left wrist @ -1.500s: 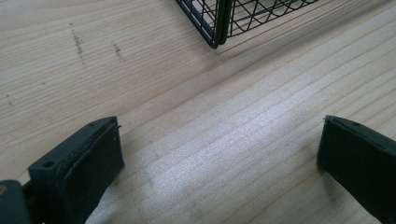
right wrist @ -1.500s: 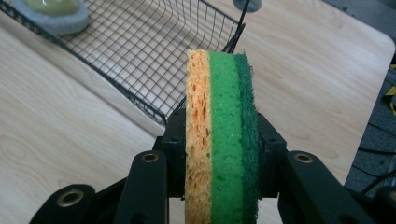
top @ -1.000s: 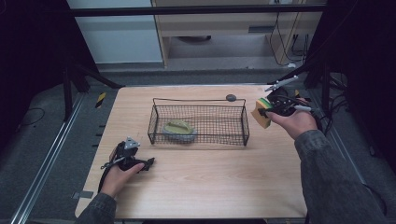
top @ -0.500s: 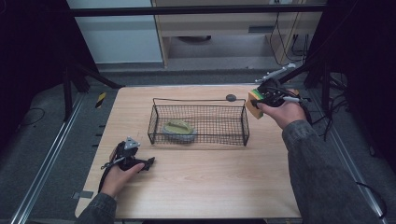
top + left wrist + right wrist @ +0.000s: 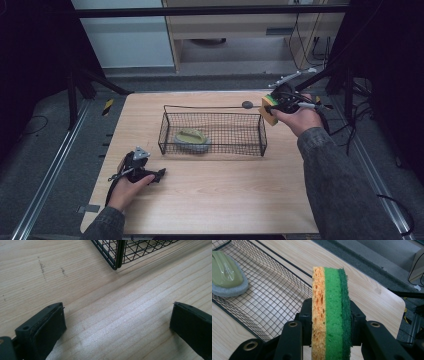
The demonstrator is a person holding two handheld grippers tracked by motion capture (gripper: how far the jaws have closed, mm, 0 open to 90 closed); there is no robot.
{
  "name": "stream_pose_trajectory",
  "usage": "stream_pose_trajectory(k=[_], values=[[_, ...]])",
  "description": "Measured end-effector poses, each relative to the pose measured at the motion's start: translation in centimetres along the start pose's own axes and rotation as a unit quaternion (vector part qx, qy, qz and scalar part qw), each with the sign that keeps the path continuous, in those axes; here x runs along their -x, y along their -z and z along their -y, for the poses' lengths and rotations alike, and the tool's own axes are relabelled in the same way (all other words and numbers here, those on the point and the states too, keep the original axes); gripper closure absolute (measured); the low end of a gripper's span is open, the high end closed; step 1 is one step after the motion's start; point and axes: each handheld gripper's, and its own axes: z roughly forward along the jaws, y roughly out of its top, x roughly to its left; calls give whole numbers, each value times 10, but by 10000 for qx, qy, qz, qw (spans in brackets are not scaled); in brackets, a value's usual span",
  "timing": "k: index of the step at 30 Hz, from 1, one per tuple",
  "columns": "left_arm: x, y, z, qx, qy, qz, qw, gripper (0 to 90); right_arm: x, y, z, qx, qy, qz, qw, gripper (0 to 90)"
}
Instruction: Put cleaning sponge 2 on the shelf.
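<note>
While one sponge (image 5: 330,312) stays gripped, one scrubber (image 5: 192,140) fills the basket (image 5: 212,131).

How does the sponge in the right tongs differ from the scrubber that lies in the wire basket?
The sponge is a flat slab in orange, light green and dark green layers; the scrubber is rounded, with an olive top on a grey pad. The sponge stands on edge, clamped in the right tongs beside the basket; the scrubber lies flat on the basket floor, untouched. Both look like cleaning pads.
</note>
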Motion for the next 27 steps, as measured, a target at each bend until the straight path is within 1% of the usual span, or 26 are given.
stream_pose_trajectory(k=[5, 10, 13, 15, 17, 20, 27], values=[[0, 0, 0, 0, 1, 2, 10000, 0, -3, -2, -3, 9, 47, -1, 10000, 647], [0, 0, 0, 0, -1, 5, 10000, 0, -9, -6, -7, 4, 128, -32, 9999, 647], [0, 0, 0, 0, -1, 8, 10000, 0, -13, -10, -8, -3, 133, -31, 9999, 647], [0, 0, 0, 1, -4, 9, 10000, 0, -15, -13, -9, 8, 158, -40, 9999, 647], [0, 0, 0, 0, -6, 9, 10000, 0, -18, -16, -10, -8, 135, -57, 9999, 647], [0, 0, 0, 1, -5, 11, 10000, 0, -22, -22, -12, -36, 179, -72, 9998, 647], [0, 0, 0, 1, -9, 17, 10000, 0, -31, -38, -13, -129, 363, -85, 9992, 647]])
